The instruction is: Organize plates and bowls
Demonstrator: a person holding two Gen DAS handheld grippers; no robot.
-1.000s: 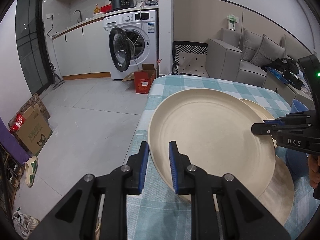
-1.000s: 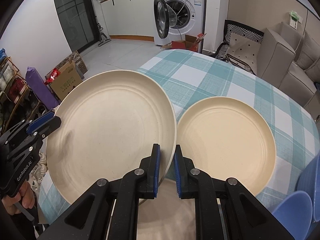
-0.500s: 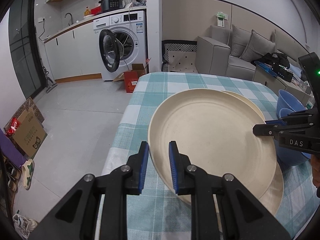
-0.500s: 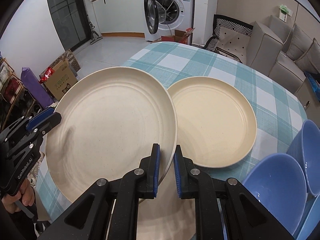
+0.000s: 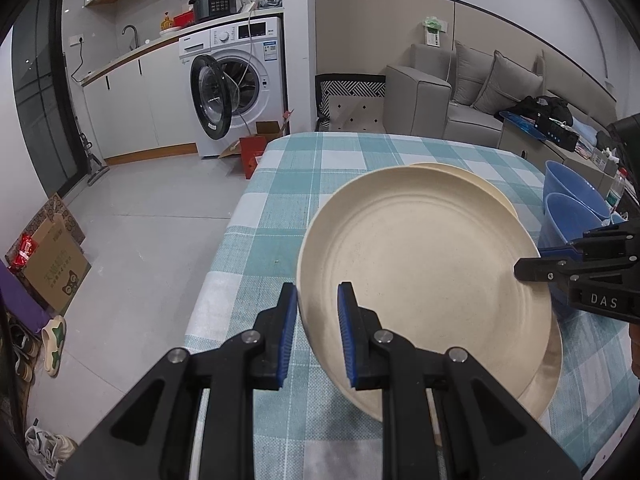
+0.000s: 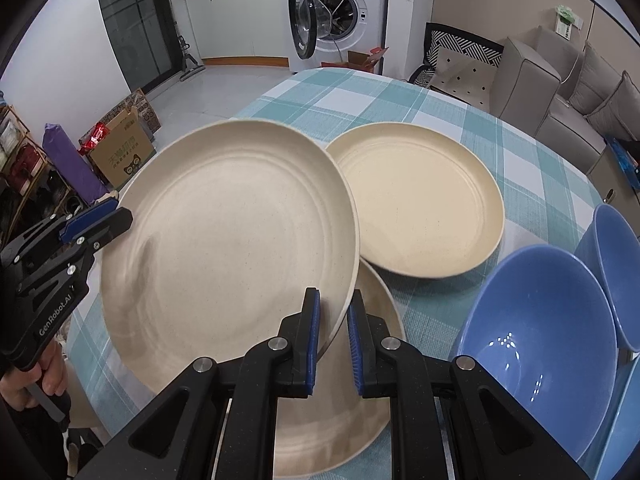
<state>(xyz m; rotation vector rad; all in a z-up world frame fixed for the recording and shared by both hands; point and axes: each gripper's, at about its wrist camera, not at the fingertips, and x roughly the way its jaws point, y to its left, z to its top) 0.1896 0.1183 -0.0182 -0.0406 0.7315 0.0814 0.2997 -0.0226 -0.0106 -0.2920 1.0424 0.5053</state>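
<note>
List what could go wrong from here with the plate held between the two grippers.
1. The large cream plate is pinched only at its rim by the left gripper and right gripper; uneven motion could twist it loose.
2. It is tilted above a lower plate and overlaps the second plate; lowering carelessly could knock them.
3. The blue bowls sit close to the right gripper.

Beyond your jaws, straight ahead, you face a washing machine (image 5: 236, 92) with its door open, a black cooker (image 5: 216, 0) on top. A red box (image 5: 256, 152) sits at its foot. Up and right of your jaws, a grey sofa (image 5: 480, 92); down and left, a cardboard box (image 5: 52, 268).
</note>
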